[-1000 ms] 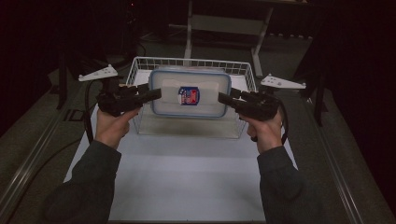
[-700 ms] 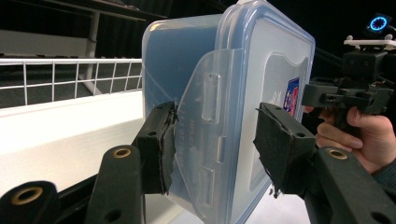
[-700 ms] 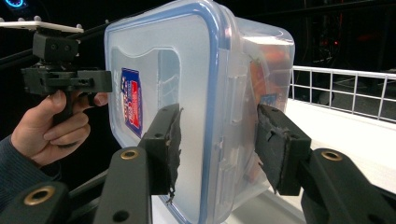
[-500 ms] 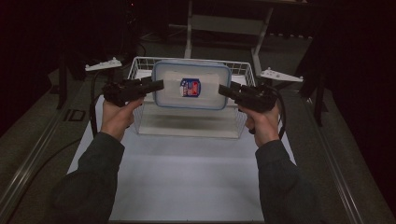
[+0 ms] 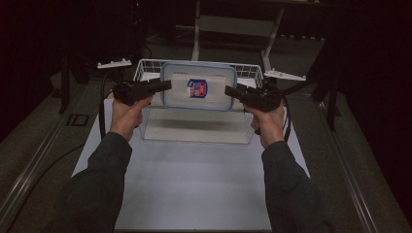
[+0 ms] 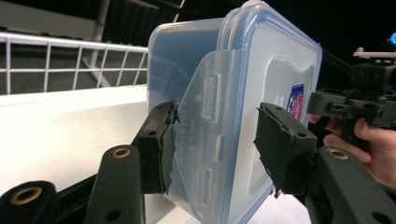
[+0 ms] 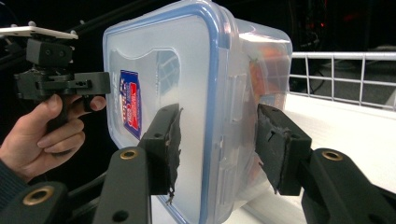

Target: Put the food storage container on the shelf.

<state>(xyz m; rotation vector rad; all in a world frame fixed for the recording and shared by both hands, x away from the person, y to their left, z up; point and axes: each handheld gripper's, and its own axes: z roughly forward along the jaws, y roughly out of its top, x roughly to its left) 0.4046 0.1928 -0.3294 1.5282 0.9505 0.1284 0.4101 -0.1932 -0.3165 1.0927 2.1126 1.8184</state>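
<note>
A clear plastic food container (image 5: 199, 87) with a blue-rimmed lid and a red and blue sticker hangs level in the air over a white wire basket (image 5: 145, 65). My left gripper (image 5: 167, 86) is shut on its left end and my right gripper (image 5: 227, 91) on its right end. In the left gripper view the pads (image 6: 163, 140) press the container (image 6: 243, 93) at its latch flap, lid on one side and base on the other. In the right gripper view the pads (image 7: 170, 140) clamp the container (image 7: 187, 84) the same way. Something orange shows dimly through its wall.
The basket stands at the far end of a white table top (image 5: 194, 184), with its wire rim (image 6: 70, 46) behind the container. Dark metal rails run along both sides of the table. A grey frame stands behind the basket.
Both hands have carried the container away from the person, from the basket's near side to farther over the basket. The grip on both ends is unchanged.
</note>
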